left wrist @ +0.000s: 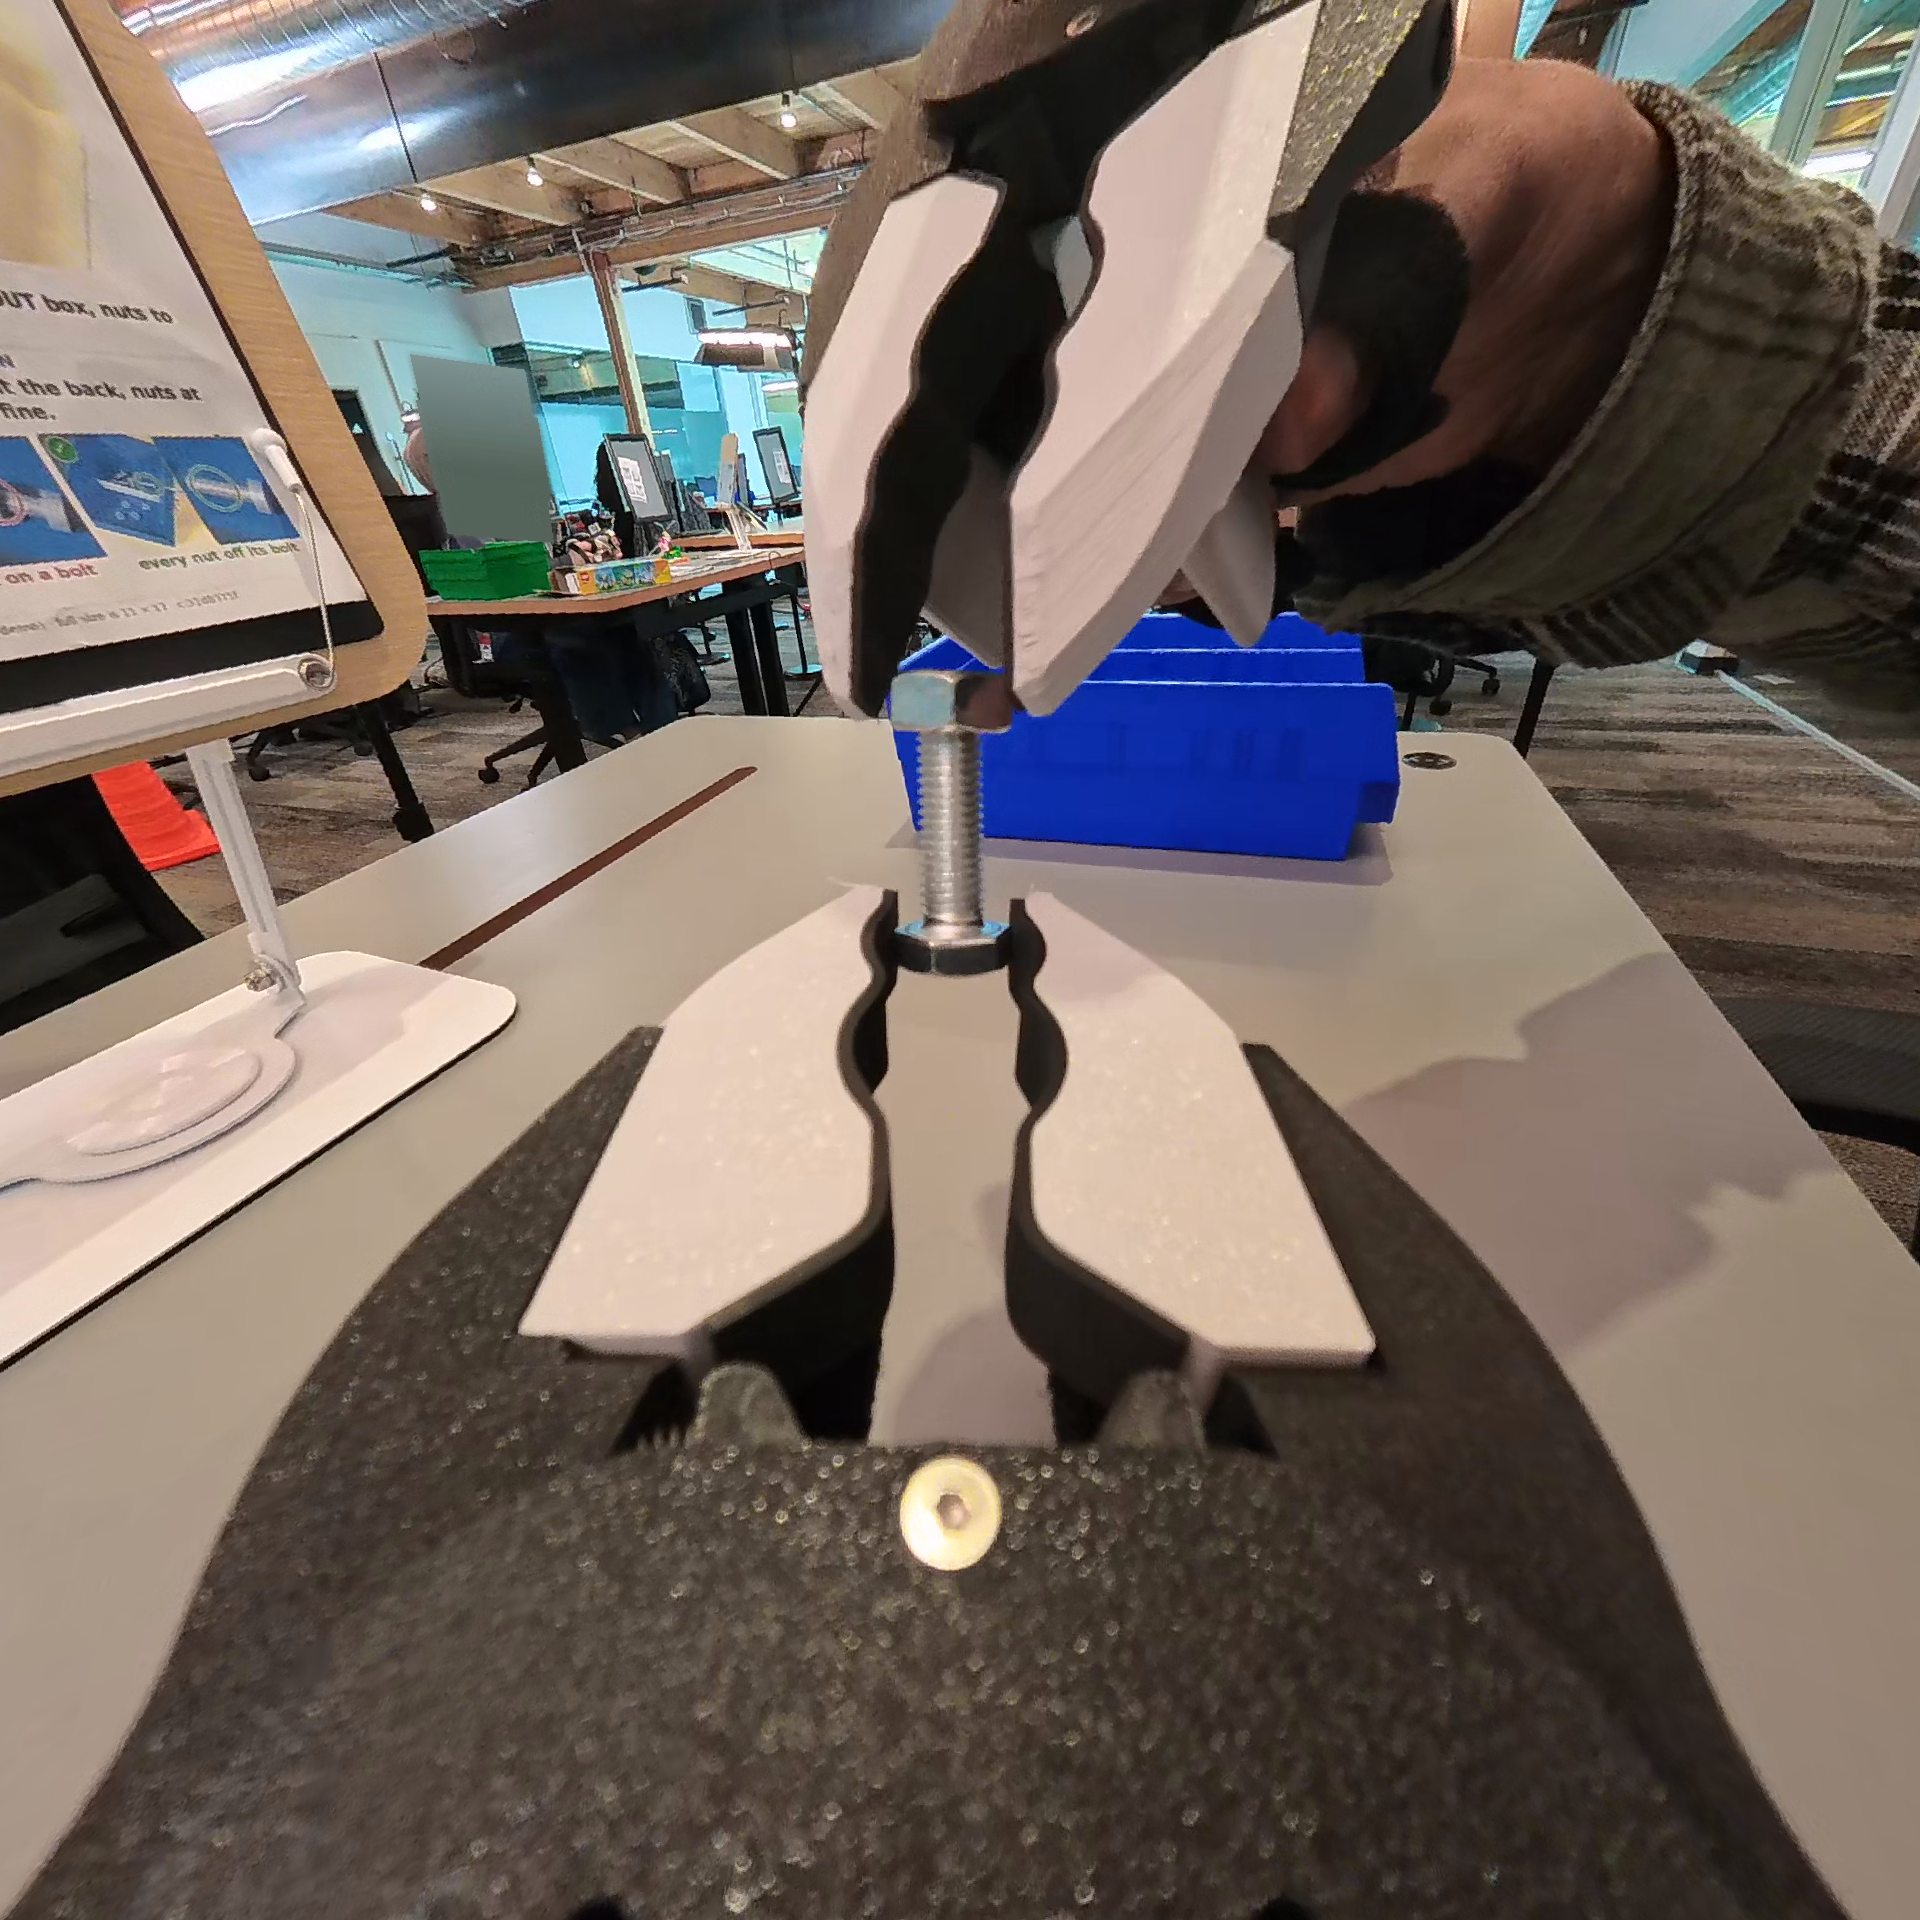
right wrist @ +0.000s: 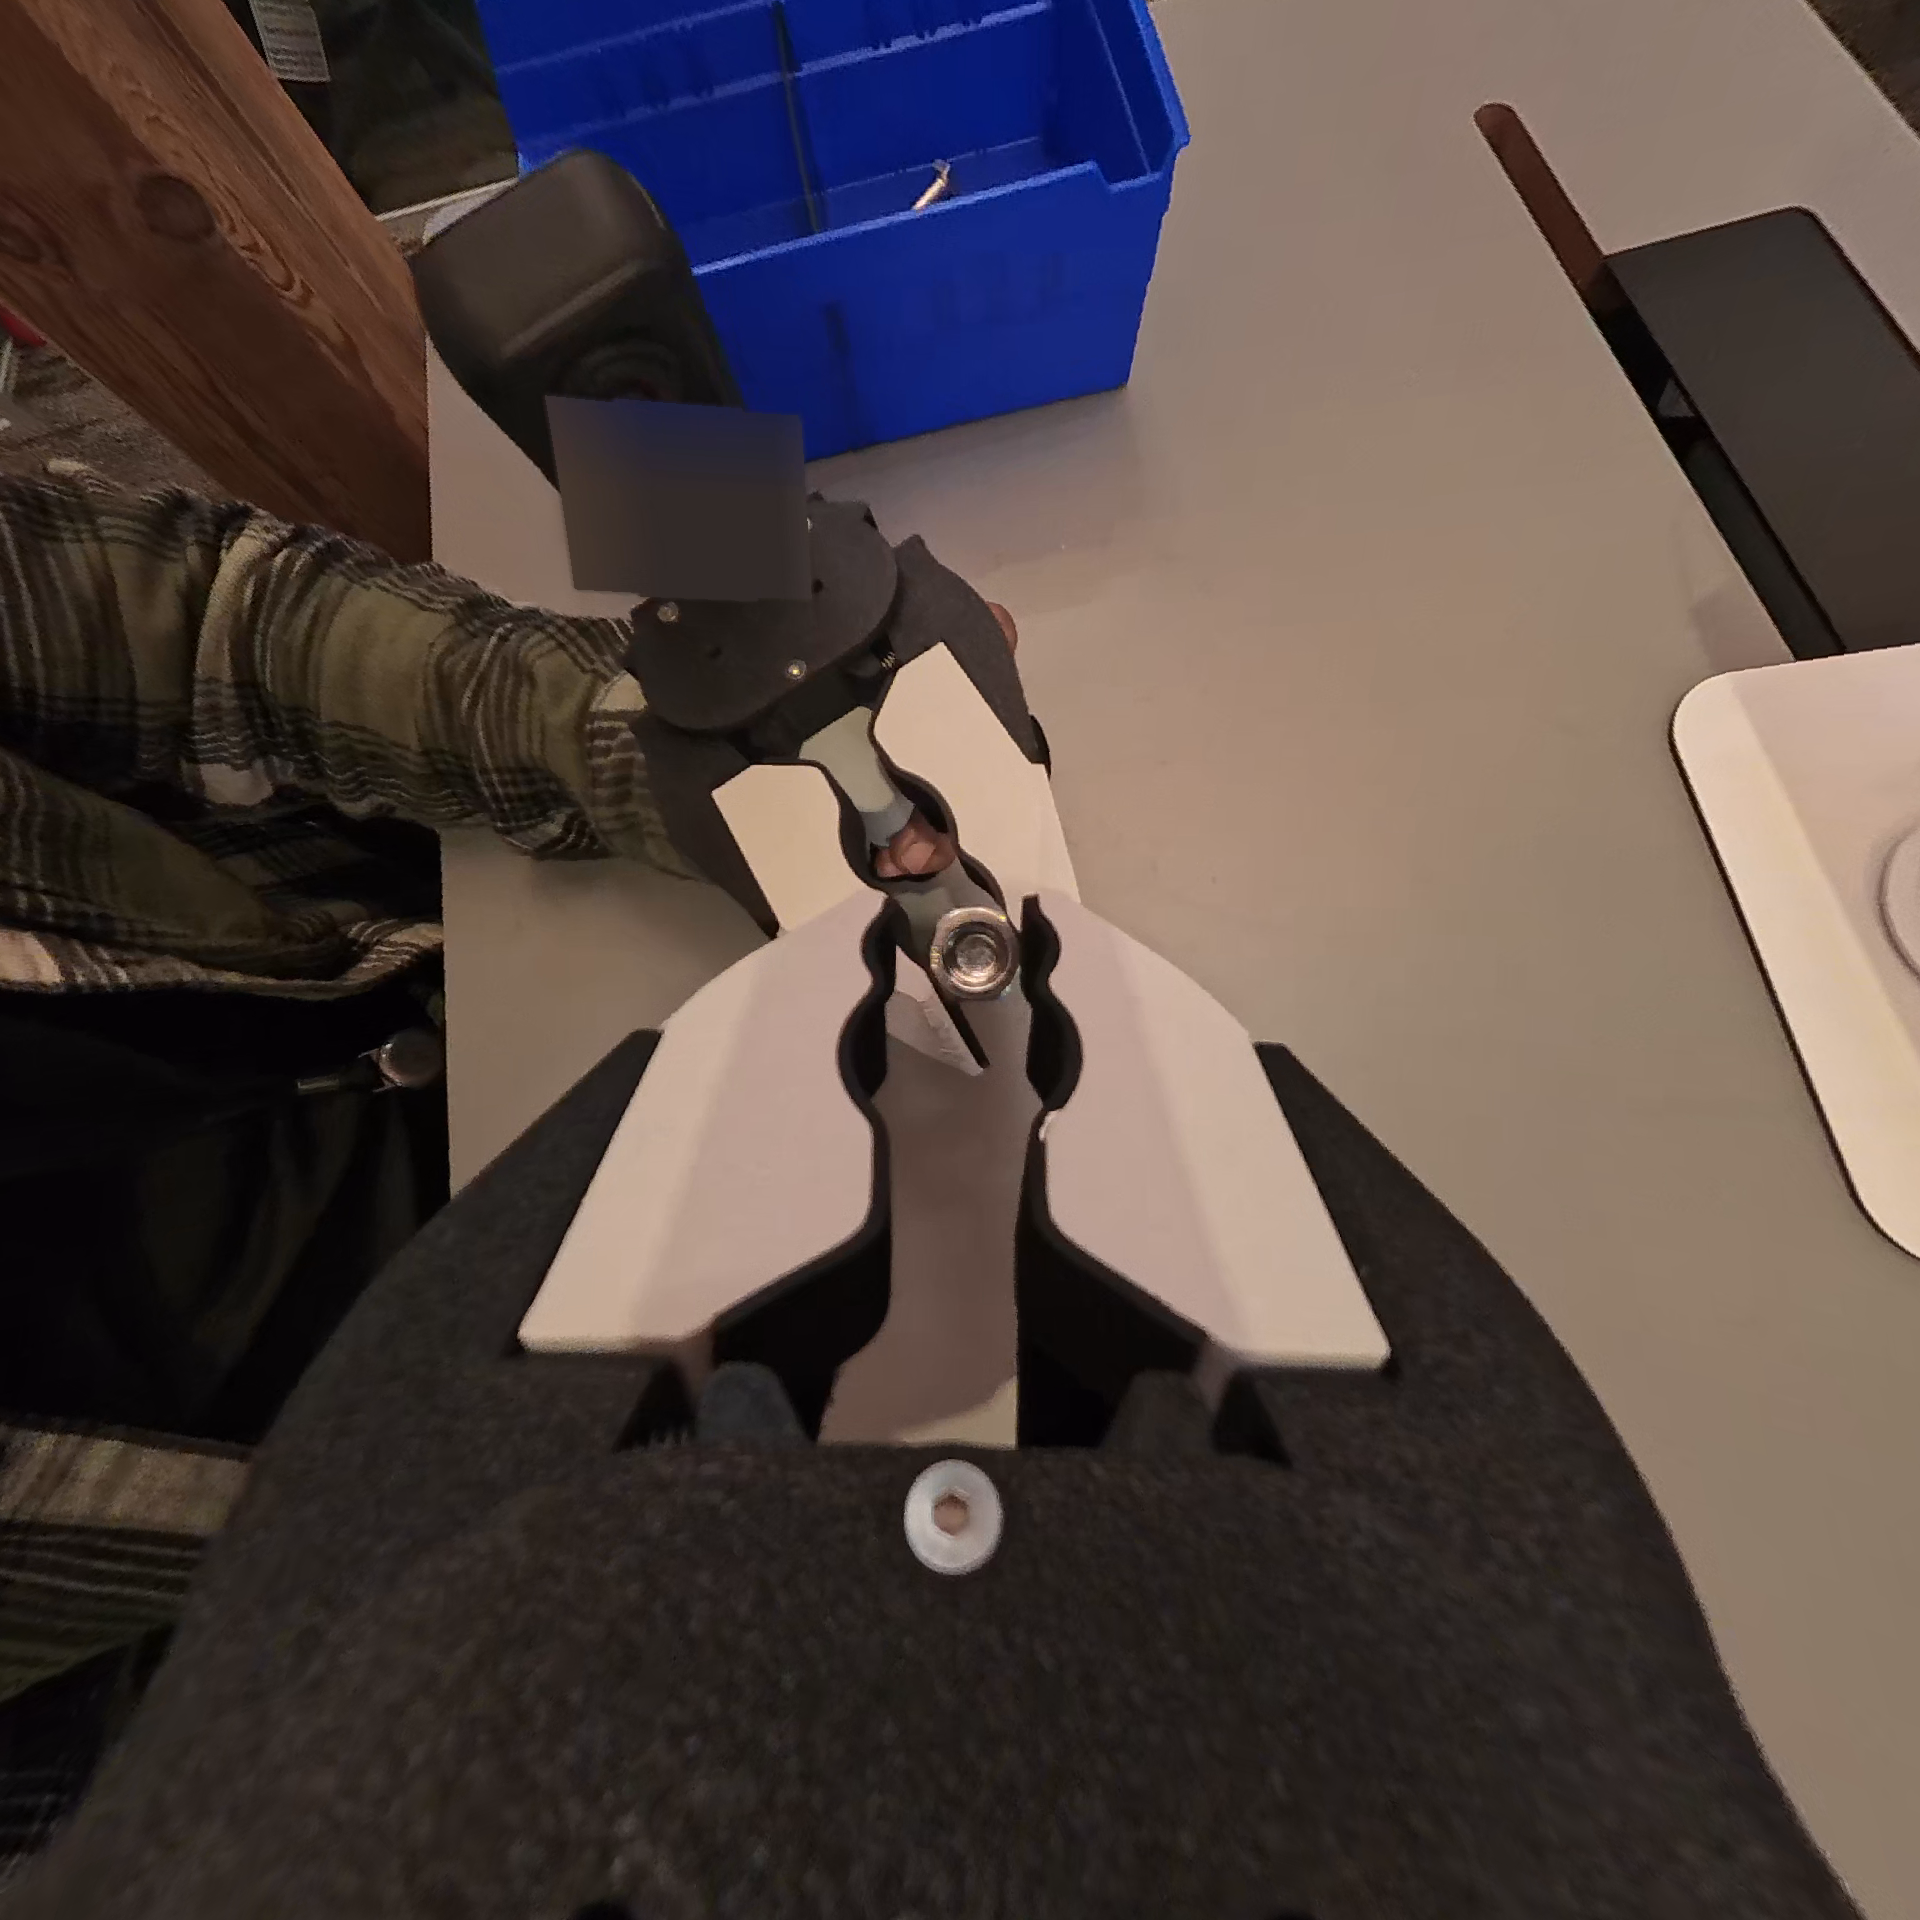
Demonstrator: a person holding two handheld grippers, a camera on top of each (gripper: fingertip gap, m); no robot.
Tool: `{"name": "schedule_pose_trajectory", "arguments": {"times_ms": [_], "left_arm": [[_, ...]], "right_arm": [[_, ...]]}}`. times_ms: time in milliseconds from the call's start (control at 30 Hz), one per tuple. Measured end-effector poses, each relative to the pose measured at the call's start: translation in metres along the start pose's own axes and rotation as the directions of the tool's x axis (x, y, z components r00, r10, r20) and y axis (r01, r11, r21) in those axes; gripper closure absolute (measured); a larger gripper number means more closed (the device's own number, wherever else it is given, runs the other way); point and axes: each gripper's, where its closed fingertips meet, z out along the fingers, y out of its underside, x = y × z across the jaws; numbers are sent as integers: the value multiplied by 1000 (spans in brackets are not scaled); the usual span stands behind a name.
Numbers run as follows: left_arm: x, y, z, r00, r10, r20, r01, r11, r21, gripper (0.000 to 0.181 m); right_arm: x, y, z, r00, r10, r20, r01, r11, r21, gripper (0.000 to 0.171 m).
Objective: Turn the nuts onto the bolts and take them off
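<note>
While the left gripper (left wrist: 951,935) lies low with fingers clamped on the nut (left wrist: 950,943), the bolt (left wrist: 954,821) stands upright toward 12 o'clock, its head pinched from above by the right gripper (left wrist: 935,691).

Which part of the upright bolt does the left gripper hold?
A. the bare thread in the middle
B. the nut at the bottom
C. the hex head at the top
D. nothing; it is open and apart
B: the left gripper clamps the nut low on the bolt, while the right gripper pinches its hex head.
</note>
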Motion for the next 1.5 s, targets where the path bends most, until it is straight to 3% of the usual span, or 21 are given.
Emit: {"name": "schedule_pose_trajectory", "arguments": {"times_ms": [767,867,933,1100,1267,1500], "left_arm": [[0,-4,-2,1000,-13,-5,13,1000,27,161],[0,-6,-2,1000,-22,-12,22,999,40,161],[0,-7,-4,999,-37,-21,38,998,56,161],[-1,-15,-8,994,-95,-59,101,988,113,161],[-1,-18,-10,988,-126,-87,138,980,143,161],[-1,-18,-10,988,-128,-91,141,979,145,161]], "right_arm": [[-2,-7,0,999,-46,-9,46,999,10,138],[-2,-10,-2,998,-60,-17,60,998,22,128],[0,-15,-7,996,-88,-31,90,994,59,111],[-14,-25,-14,992,-119,36,105,959,264,85],[-23,-27,-10,988,-130,83,89,922,377,81],[-30,-21,-1,984,-145,107,99,931,351,81]]}}
